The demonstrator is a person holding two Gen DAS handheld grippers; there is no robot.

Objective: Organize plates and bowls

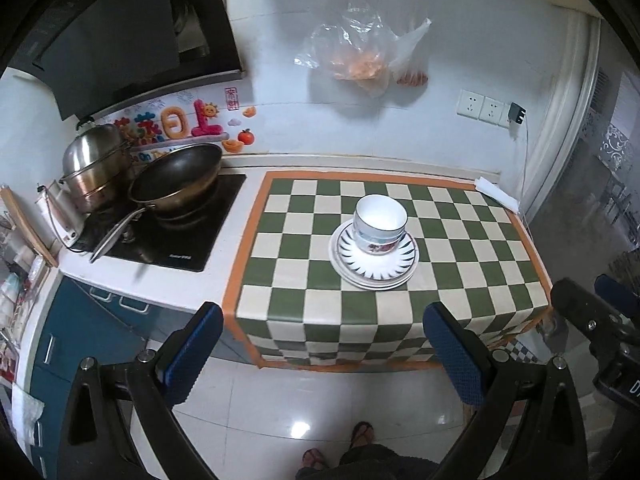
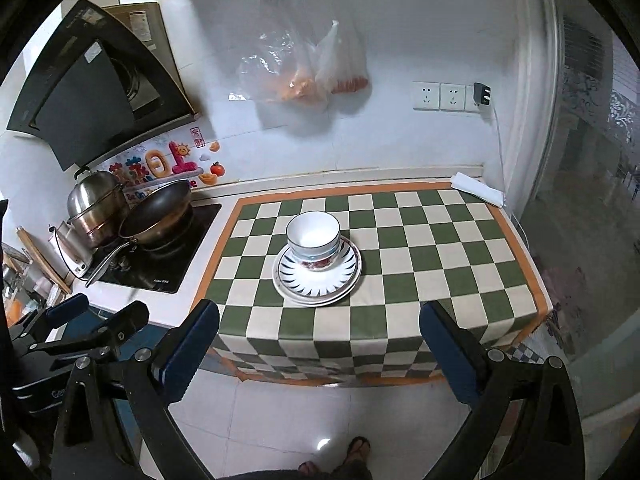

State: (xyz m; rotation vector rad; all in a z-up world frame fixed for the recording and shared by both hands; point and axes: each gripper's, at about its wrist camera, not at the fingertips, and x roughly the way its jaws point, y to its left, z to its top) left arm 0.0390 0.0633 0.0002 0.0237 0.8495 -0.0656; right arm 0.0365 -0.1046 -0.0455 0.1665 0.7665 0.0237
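A stack of white bowls (image 1: 380,222) with floral and blue trim stands on a stack of plates (image 1: 374,266) in the middle of the green-and-white checkered cloth (image 1: 460,248). The same bowls (image 2: 314,240) and plates (image 2: 316,280) show in the right wrist view. My left gripper (image 1: 324,354) is open and empty, held back off the counter's front edge above the floor. My right gripper (image 2: 318,354) is open and empty too, also back from the edge. The right gripper shows at the right edge of the left wrist view (image 1: 600,320). The left gripper shows at the left of the right wrist view (image 2: 80,328).
A black wok (image 1: 176,178) and a steel steamer pot (image 1: 98,168) sit on the cooktop (image 1: 180,240) at the left. Plastic bags (image 1: 360,56) hang on the wall. A folded white cloth (image 1: 496,194) lies at the counter's back right corner. Blue cabinet drawers (image 1: 80,340) are below left.
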